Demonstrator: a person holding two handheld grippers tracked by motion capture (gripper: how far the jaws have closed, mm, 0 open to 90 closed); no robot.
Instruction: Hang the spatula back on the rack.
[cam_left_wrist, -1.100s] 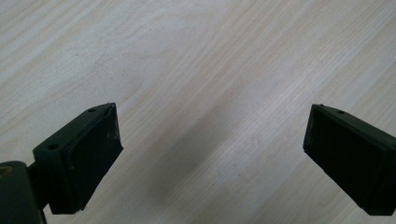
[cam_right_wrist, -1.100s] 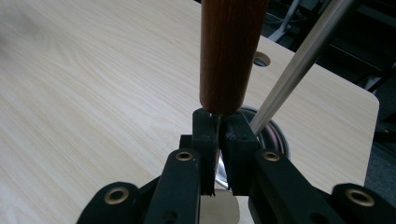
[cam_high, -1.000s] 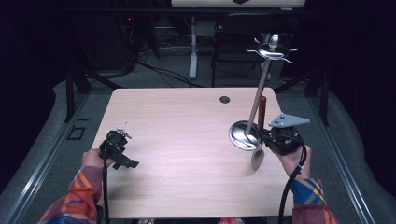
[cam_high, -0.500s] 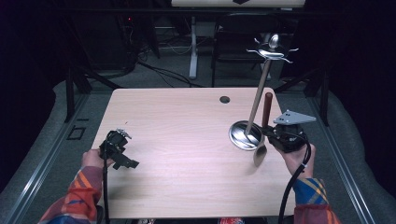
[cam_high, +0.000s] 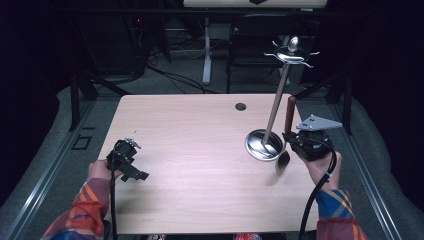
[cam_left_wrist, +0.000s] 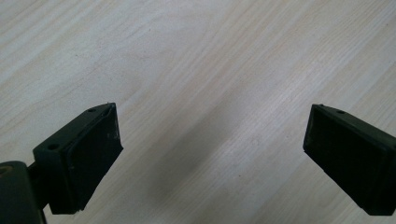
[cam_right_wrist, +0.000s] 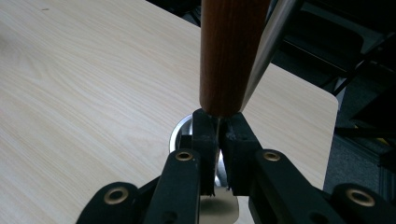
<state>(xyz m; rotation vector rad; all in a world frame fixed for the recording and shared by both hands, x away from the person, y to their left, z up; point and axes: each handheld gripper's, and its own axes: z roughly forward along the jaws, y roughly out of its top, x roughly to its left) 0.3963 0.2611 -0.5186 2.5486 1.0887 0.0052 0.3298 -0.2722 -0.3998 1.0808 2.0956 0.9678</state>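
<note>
High view showed the right gripper (cam_high: 295, 142), jaws clamped on a wooden-handled spoon (cam_high: 289, 114) beside the hook stand (cam_high: 264, 145), probably for hanging, while the left gripper (cam_high: 131, 165) rested wide open.

A lab or studio set up for recording: a bare wooden table (cam_high: 200, 150) with a cable hole (cam_high: 240, 106) stands alone in a dark room on grey carpet (cam_high: 45, 165). Cables (cam_high: 175, 77) trail across the floor behind it, past a white desk leg (cam_high: 207, 50) and a dark chair (cam_high: 250, 45). Black frame bars (cam_high: 75, 95) flank the table, and metal rails (cam_high: 35, 195) run along both sides
</note>
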